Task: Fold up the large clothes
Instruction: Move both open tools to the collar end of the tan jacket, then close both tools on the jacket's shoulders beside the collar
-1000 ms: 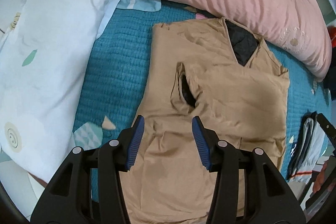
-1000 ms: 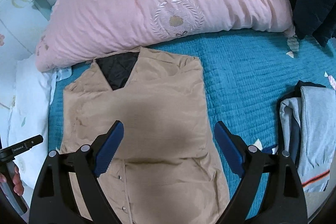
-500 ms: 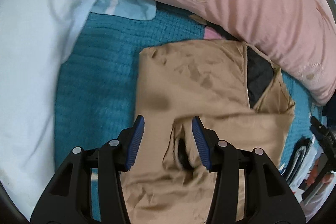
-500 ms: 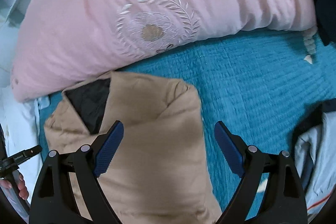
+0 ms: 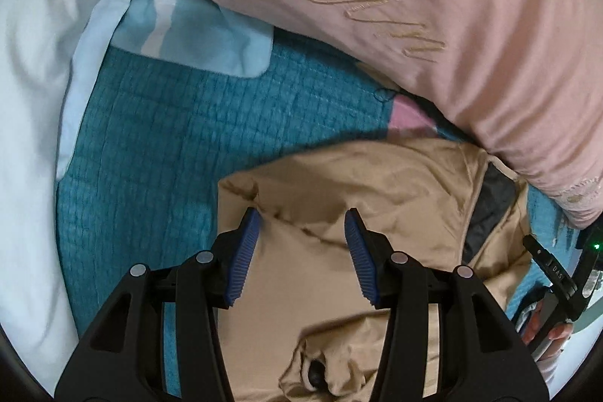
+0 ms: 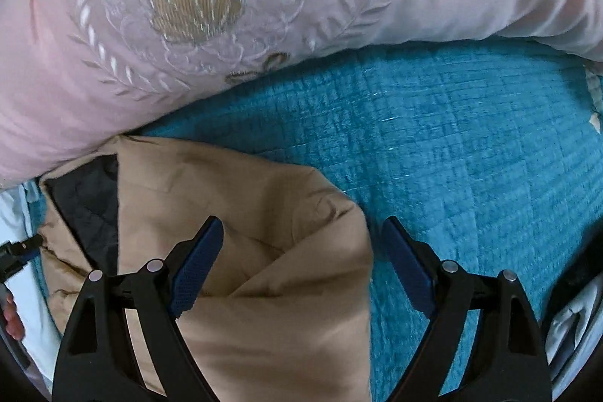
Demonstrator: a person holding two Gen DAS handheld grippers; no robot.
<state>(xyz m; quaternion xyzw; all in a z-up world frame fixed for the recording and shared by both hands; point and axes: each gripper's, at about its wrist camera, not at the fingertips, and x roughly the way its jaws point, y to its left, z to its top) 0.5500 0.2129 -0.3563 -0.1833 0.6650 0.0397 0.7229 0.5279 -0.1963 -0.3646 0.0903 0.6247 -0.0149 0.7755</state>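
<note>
Left tongs (image 5: 301, 226) half open, right tongs (image 6: 301, 236) wide, both empty, seemingly just above tan jacket (image 5: 369, 183) on bed (image 6: 471, 145).

Two black hand-held grippers, blue pads.

The left hand-held gripper (image 5: 301, 225) and right hand-held gripper (image 6: 303, 232) share one build: matte black angular fingers, ribbed blue pads on the inner faces, round silver pins at the joints, triangular cut-outs lower down.
</note>
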